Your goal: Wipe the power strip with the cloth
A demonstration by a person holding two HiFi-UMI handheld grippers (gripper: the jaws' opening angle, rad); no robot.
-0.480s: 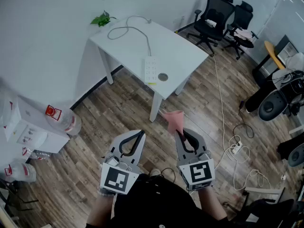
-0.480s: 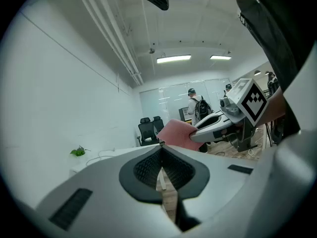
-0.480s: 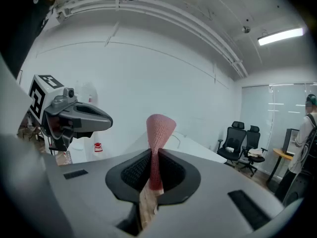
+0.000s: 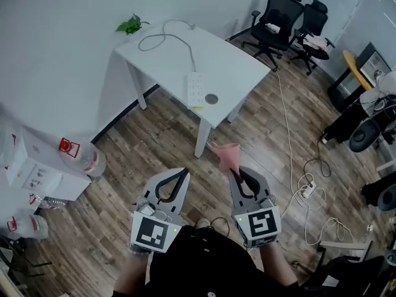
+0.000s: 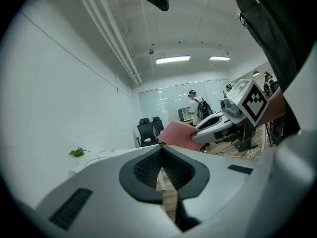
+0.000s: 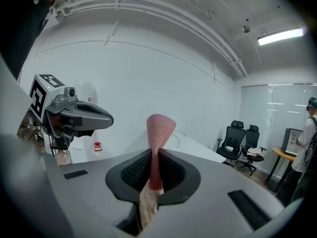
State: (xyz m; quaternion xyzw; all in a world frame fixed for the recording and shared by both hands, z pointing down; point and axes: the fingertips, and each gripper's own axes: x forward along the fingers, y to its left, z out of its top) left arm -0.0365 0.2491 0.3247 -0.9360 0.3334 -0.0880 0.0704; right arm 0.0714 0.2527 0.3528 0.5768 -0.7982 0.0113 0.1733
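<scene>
A white power strip [image 4: 197, 90] lies on the near edge of a white table [image 4: 235, 70], its grey cable [image 4: 167, 39] looping toward the wall. My right gripper [image 4: 233, 172] is shut on a pink cloth [image 4: 226, 155], which sticks up past its tips; the cloth [image 6: 158, 138] is pinched between the jaws in the right gripper view. My left gripper [image 4: 184, 173] is shut with nothing in it, level with the right one. Both hang over the wooden floor, well short of the table. The pink cloth [image 5: 177, 134] also shows in the left gripper view.
A round grommet [image 4: 212, 99] sits beside the strip and a small plant [image 4: 131, 25] at the table's far corner. Black office chairs [image 4: 291, 23] stand behind. A white cable and floor socket [image 4: 304, 192] lie at the right. Boxes and water bottles [image 4: 46, 166] stand at the left.
</scene>
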